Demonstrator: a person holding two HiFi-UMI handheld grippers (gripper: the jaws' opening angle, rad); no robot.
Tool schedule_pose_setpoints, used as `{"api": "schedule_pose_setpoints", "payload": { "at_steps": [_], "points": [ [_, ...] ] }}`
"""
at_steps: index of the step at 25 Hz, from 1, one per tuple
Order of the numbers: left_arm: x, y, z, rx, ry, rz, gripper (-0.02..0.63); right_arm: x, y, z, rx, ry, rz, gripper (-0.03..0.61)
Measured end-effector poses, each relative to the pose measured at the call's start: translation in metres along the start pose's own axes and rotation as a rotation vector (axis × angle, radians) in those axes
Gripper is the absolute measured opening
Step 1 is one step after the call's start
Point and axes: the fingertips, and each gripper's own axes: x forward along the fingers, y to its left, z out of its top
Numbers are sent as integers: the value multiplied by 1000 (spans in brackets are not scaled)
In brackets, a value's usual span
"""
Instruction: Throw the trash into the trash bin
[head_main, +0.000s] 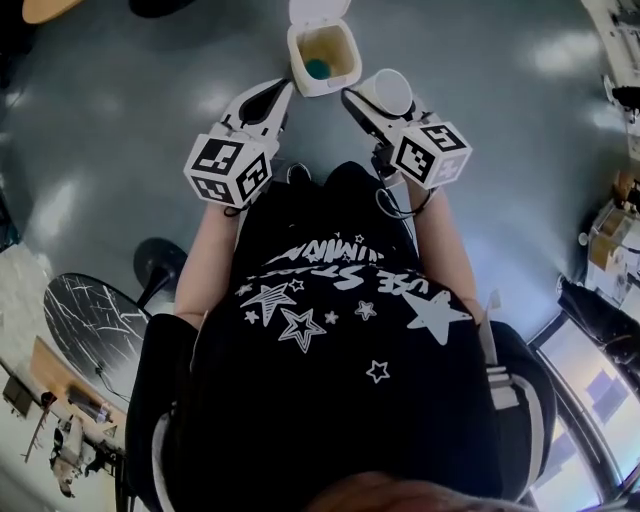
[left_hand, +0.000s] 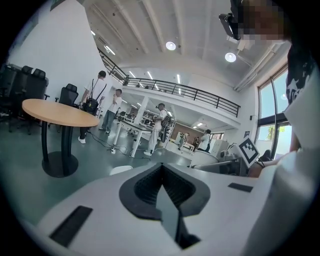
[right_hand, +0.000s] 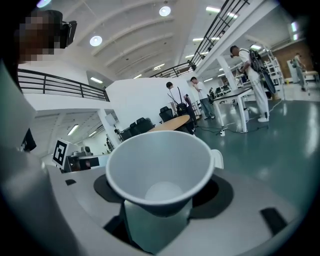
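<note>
A small white trash bin (head_main: 299, 62) stands on the grey floor ahead of the person, its lid (head_main: 318, 10) flipped back and a teal object (head_main: 318, 68) inside. My right gripper (head_main: 372, 100) is shut on a white paper cup (head_main: 390, 90), just right of the bin and close to its rim. In the right gripper view the cup (right_hand: 160, 165) fills the space between the jaws, its mouth facing the camera and empty. My left gripper (head_main: 272, 98) hangs just left of the bin, shut with nothing in it. In the left gripper view its black pads (left_hand: 150, 187) meet.
A dark round table (head_main: 95, 325) and a black chair base (head_main: 160, 262) lie at the person's left. A round wooden table (left_hand: 55, 112) stands further off, with several people and desks beyond it. Grey floor surrounds the bin.
</note>
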Motion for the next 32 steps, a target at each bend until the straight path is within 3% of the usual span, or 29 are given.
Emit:
{"api": "schedule_pose_setpoints", "payload": {
  "at_steps": [7, 17, 32],
  "points": [
    [5, 9, -8, -31, 16, 4, 11, 0, -19, -4, 34, -16, -29, 333],
    [24, 21, 3, -12, 21, 34, 11, 33, -50, 14, 50, -1, -14, 333],
    [109, 57, 10, 37, 115, 22, 12, 81, -107, 35, 83, 47, -27, 333]
  ]
}}
